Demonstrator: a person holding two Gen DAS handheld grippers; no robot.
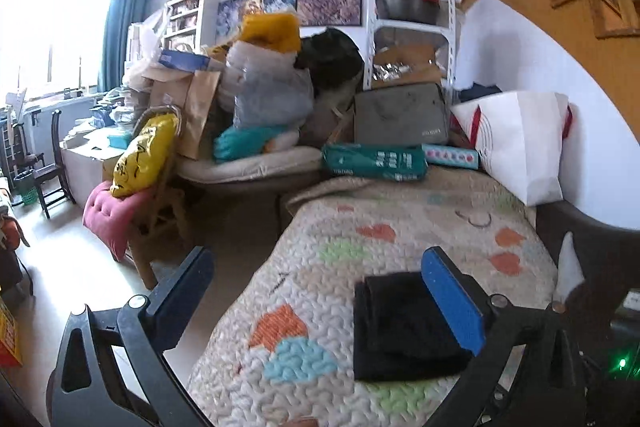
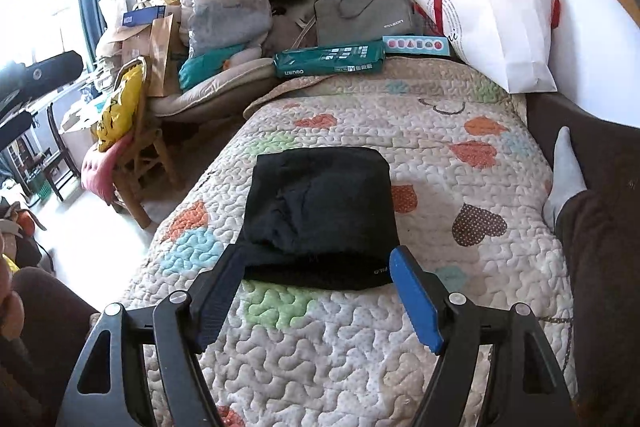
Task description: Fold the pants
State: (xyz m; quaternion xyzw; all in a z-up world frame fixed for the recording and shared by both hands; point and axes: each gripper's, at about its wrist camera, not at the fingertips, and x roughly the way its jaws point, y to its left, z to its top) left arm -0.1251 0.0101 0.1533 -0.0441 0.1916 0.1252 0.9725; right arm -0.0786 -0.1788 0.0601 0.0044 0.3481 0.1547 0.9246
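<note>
On one quilt (image 2: 360,347), one folded pants (image 2: 320,215); two claws, left (image 1: 316,267) and right (image 2: 316,263), gaping, empty.

The pants (image 2: 320,219) lie folded on the quilt (image 2: 360,347), at the middle of the right wrist view. At twelve o'clock beyond them a long box (image 2: 328,61) lies across the quilt's far end, with a pillow (image 2: 500,23) at one o'clock against the wall. At ten o'clock a chair (image 2: 136,143) stands on the floor beside the bed.
</note>
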